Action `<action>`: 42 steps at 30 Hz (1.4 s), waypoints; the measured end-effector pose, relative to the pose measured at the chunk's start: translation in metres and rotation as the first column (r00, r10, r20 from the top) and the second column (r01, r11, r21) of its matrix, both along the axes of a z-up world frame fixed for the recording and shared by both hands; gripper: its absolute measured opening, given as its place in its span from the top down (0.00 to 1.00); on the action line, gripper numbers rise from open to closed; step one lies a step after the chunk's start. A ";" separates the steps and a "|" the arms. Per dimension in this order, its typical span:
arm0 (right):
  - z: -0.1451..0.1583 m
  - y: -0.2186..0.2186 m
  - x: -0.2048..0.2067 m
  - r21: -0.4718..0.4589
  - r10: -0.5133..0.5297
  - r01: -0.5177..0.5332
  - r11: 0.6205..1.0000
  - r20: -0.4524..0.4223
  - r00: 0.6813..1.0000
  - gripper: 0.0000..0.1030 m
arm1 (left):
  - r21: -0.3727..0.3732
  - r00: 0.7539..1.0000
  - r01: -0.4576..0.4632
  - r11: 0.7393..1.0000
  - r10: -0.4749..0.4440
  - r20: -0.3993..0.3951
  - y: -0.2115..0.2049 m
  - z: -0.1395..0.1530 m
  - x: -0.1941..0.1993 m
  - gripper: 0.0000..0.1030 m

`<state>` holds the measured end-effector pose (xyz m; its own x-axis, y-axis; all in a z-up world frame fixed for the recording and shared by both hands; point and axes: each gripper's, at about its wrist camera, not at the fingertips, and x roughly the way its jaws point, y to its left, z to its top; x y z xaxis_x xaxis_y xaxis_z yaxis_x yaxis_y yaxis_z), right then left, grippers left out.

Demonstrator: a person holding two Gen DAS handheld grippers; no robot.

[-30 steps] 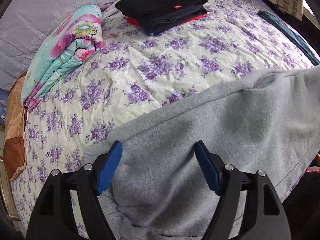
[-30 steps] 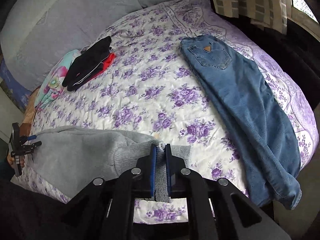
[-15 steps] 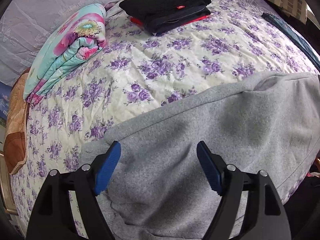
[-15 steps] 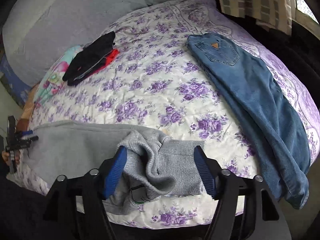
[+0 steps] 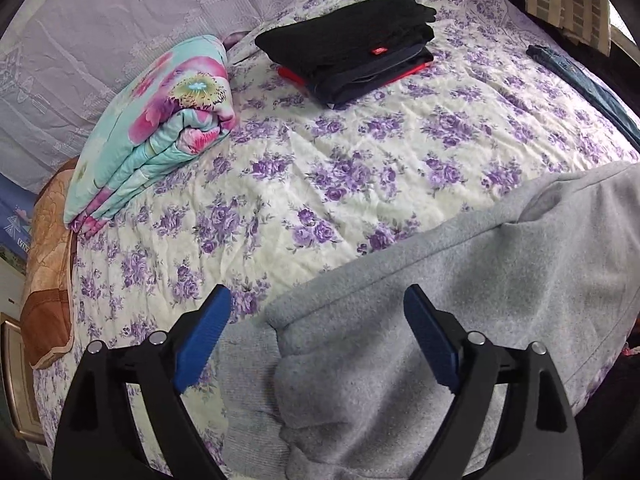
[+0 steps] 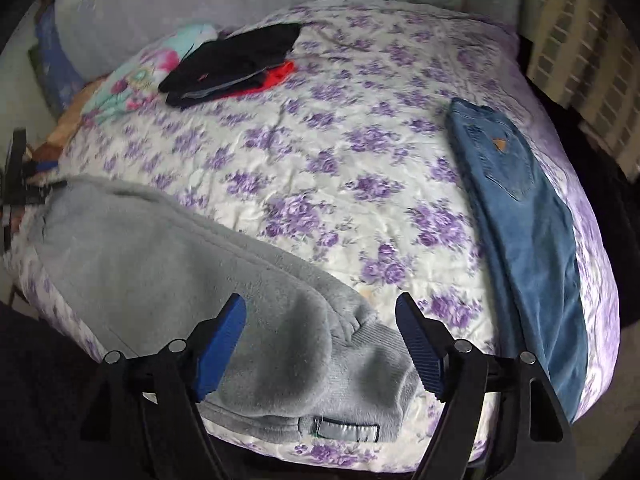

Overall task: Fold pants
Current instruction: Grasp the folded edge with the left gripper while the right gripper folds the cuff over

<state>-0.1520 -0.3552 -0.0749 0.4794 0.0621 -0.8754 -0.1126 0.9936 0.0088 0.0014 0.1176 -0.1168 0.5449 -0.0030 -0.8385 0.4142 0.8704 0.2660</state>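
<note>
Grey fleece pants [image 5: 460, 280] lie along the near edge of the bed, also in the right wrist view [image 6: 168, 256]. My left gripper [image 5: 316, 340] is open and empty just above one bunched end of them. My right gripper [image 6: 320, 344] is open and empty above the other end, where the ribbed waistband [image 6: 372, 360] with its label lies crumpled on the bedspread. My left gripper shows small at the far left of the right wrist view [image 6: 16, 184].
Blue jeans [image 6: 516, 216] lie flat along the right side of the bed. A stack of folded black and red clothes [image 5: 352, 44] sits near the headboard, beside a folded floral quilt [image 5: 152, 136]. The purple-flowered bedspread [image 5: 360, 168] lies between.
My right gripper opened and let go of the grey waistband, which dropped onto the bed. Both grippers have pulled back a little from the pants. The left stayed open.
</note>
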 end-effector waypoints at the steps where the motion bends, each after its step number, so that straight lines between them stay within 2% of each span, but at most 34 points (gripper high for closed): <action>1: -0.010 0.004 0.003 -0.023 0.007 -0.008 1.000 -0.037 0.999 0.25 | 0.013 1.000 -0.017 1.000 0.018 -0.012 0.001 -0.007 0.005 0.17; 2: -0.028 0.001 0.007 -0.057 -0.008 0.002 0.998 -0.096 0.995 0.26 | 0.035 0.999 -0.038 0.999 0.039 -0.023 0.002 -0.016 0.010 0.17; 3: -0.047 -0.008 0.011 -0.132 -0.049 0.028 0.991 -0.158 0.986 0.25 | 0.064 0.997 -0.061 0.996 0.064 -0.036 0.006 -0.027 0.015 0.17; 4: -0.060 -0.019 0.009 -0.130 -0.079 0.054 0.990 -0.198 0.977 0.24 | 0.085 0.994 -0.086 0.993 0.091 -0.052 0.011 -0.038 0.019 0.16; 6: -0.058 -0.033 0.001 -0.045 -0.127 0.120 0.992 -0.198 0.972 0.24 | 0.087 0.989 -0.123 0.989 0.129 -0.074 0.022 -0.047 0.023 0.15; 8: -0.044 -0.021 0.003 -0.100 -0.086 0.070 0.993 -0.164 0.983 0.24 | 0.073 0.989 -0.128 0.989 0.133 -0.071 0.027 -0.042 0.023 0.15; 9: -0.035 -0.013 0.006 -0.119 -0.044 0.027 0.992 -0.138 0.990 0.22 | 0.069 0.991 -0.112 0.991 0.116 -0.062 0.026 -0.036 0.022 0.16; 10: -0.028 -0.009 0.011 -0.097 0.003 -0.015 0.995 -0.122 0.993 0.22 | 0.057 0.995 -0.082 0.995 0.085 -0.059 0.025 -0.031 0.020 0.17; 12: -0.021 0.001 0.025 -0.020 0.088 -0.092 0.996 -0.141 0.986 0.15 | 0.023 0.998 0.007 1.000 -0.006 -0.065 0.019 -0.020 0.017 0.17; 13: -0.022 0.006 0.034 -0.018 0.127 -0.131 0.991 -0.152 0.980 0.15 | 0.002 0.995 0.061 0.998 -0.061 -0.078 0.015 -0.016 0.015 0.17; 14: -0.027 0.012 0.041 -0.043 0.166 -0.175 0.984 -0.167 0.972 0.15 | -0.015 0.988 0.117 0.993 -0.118 -0.095 0.010 -0.013 0.014 0.16; 16: -0.044 0.018 0.056 -0.138 0.192 -0.227 0.964 -0.225 0.955 0.15 | 0.015 0.973 0.213 0.977 -0.211 -0.098 0.000 -0.013 0.011 0.16; 17: -0.054 0.015 0.062 -0.149 0.186 -0.233 0.961 -0.273 0.944 0.15 | 0.027 0.959 0.260 0.965 -0.255 -0.121 -0.003 -0.016 0.012 0.16; 20: -0.072 0.003 0.072 -0.010 0.166 -0.185 0.983 -0.399 0.902 0.15 | 0.067 0.919 0.361 0.930 -0.342 -0.196 -0.010 -0.031 0.019 0.16; 22: -0.071 0.004 0.075 -0.002 0.189 -0.209 0.978 -0.412 0.891 0.16 | 0.089 0.890 0.414 0.906 -0.382 -0.250 -0.012 -0.043 0.028 0.15; 24: -0.070 0.007 0.076 -0.013 0.212 -0.239 0.971 -0.418 0.883 0.17 | 0.103 0.872 0.444 0.890 -0.403 -0.277 -0.011 -0.052 0.039 0.08; 26: -0.073 0.009 0.079 -0.006 0.203 -0.228 0.974 -0.440 0.875 0.17 | 0.084 0.845 0.480 0.873 -0.435 -0.312 -0.012 -0.056 0.049 0.06; 27: -0.074 0.010 0.080 0.003 0.201 -0.224 0.975 -0.448 0.871 0.25 | 0.075 0.829 0.499 0.864 -0.450 -0.331 -0.012 -0.059 0.053 0.04; 29: -0.077 0.015 0.083 0.032 0.205 -0.214 0.976 -0.459 0.864 0.42 | 0.029 0.781 0.533 0.846 -0.478 -0.402 -0.014 -0.066 0.058 0.05; 31: -0.075 0.022 0.083 0.013 0.198 -0.216 0.976 -0.457 0.867 0.59 | -0.049 0.709 0.546 0.836 -0.493 -0.504 -0.014 -0.075 0.059 0.07; 32: -0.071 0.028 0.082 0.001 0.199 -0.223 0.975 -0.453 0.869 0.71 | -0.071 0.663 0.563 0.824 -0.501 -0.556 -0.015 -0.080 0.055 0.12; 33: -0.067 0.036 0.080 -0.018 0.197 -0.229 0.973 -0.449 0.872 0.78 | -0.067 0.640 0.599 0.798 -0.527 -0.559 -0.017 -0.080 0.047 0.27; 34: -0.063 0.041 0.079 -0.034 0.198 -0.238 0.971 -0.448 0.872 0.79 | -0.056 0.627 0.643 0.764 -0.567 -0.535 -0.019 -0.076 0.039 0.42; 35: -0.058 0.045 0.078 -0.058 0.197 -0.248 0.967 -0.445 0.873 0.81 | -0.054 0.616 0.667 0.743 -0.590 -0.522 -0.020 -0.071 0.034 0.52; 36: -0.052 0.048 0.078 -0.068 0.194 -0.249 0.966 -0.443 0.875 0.82 | -0.054 0.621 0.665 0.745 -0.592 -0.514 -0.019 -0.066 0.034 0.64; 37: -0.047 0.050 0.078 -0.078 0.188 -0.245 0.966 -0.437 0.879 0.82 | -0.070 0.631 0.648 0.758 -0.586 -0.509 -0.017 -0.060 0.037 0.70; 42: -0.011 0.061 0.089 -0.098 0.192 -0.250 0.963 -0.395 0.898 0.83 | -0.145 0.693 0.581 0.801 -0.580 -0.428 0.009 -0.028 0.041 0.73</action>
